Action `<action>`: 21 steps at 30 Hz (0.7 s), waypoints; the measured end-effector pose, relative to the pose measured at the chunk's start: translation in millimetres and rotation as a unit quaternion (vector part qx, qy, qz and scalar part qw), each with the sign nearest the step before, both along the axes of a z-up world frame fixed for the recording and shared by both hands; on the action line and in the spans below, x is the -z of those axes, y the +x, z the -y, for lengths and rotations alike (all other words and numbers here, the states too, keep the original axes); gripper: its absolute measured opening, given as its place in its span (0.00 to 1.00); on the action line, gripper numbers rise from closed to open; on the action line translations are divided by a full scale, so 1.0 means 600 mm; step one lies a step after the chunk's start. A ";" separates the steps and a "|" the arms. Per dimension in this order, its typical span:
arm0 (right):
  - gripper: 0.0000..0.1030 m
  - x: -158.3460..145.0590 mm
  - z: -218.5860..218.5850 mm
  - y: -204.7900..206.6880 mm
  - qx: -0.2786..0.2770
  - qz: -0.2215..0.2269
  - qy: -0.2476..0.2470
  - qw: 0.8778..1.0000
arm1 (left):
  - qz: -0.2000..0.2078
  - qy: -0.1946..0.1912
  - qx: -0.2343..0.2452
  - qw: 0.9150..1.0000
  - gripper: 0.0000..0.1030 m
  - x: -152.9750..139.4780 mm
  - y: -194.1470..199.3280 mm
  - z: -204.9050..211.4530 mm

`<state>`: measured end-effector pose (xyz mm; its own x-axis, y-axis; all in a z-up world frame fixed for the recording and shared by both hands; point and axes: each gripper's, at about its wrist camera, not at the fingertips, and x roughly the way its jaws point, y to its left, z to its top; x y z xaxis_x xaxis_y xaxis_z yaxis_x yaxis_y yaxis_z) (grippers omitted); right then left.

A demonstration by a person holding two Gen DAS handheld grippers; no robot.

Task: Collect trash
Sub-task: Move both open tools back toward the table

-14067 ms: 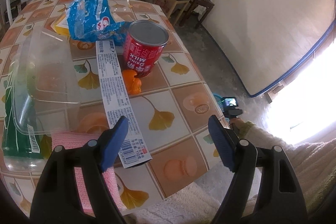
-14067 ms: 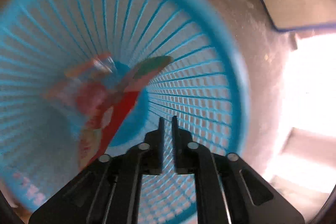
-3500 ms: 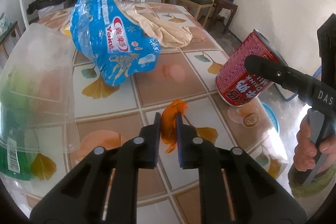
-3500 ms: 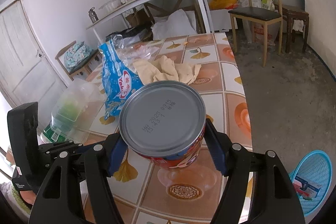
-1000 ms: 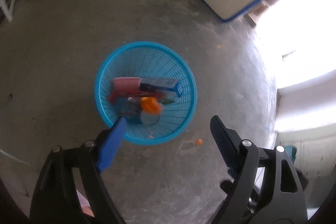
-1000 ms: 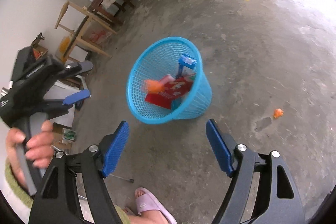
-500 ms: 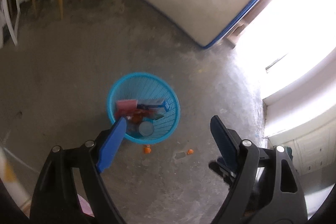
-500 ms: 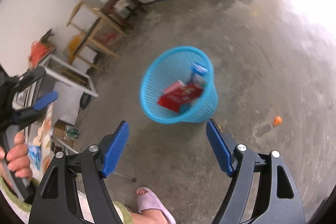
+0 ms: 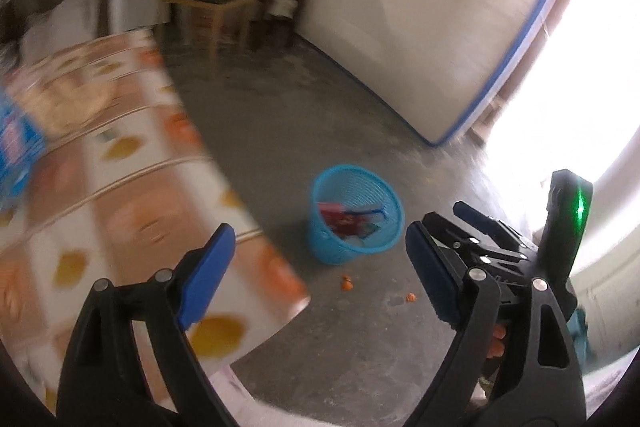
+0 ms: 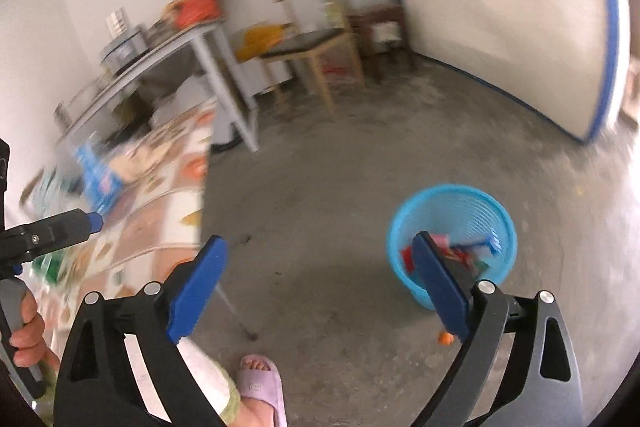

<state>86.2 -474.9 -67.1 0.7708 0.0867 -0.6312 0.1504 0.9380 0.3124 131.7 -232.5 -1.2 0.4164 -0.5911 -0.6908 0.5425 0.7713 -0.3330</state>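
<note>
Both jaws have just been opening and stand apart and empty: left gripper point(image 9: 316, 267), right gripper point(image 10: 320, 283). Bin point(image 9: 354, 215) on floor off the table point(image 9: 132, 195) corner. Next: blue bag point(image 9: 16, 147) at table's left edge; grip a fold firmly.

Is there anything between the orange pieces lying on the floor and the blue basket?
Nothing visible: bare concrete floor separates the two orange pieces from the blue basket, whose open top is unobstructed.
</note>
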 end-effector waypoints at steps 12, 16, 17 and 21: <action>0.94 -0.103 -0.188 0.032 -0.056 0.013 -0.105 0.993 | 0.007 0.000 -0.112 0.994 0.92 0.003 -0.050 -0.230; 0.94 -0.127 -0.252 0.050 -0.076 0.017 -0.159 0.984 | 0.026 -0.006 -0.157 0.987 0.92 -0.002 -0.071 -0.296; 0.94 -0.132 -0.271 0.053 -0.082 0.017 -0.182 0.980 | 0.034 -0.002 -0.174 0.984 0.92 -0.003 -0.079 -0.315; 0.94 -0.154 -0.336 0.063 -0.113 0.027 -0.236 0.965 | 0.050 0.001 -0.208 0.977 0.92 0.001 -0.092 -0.369</action>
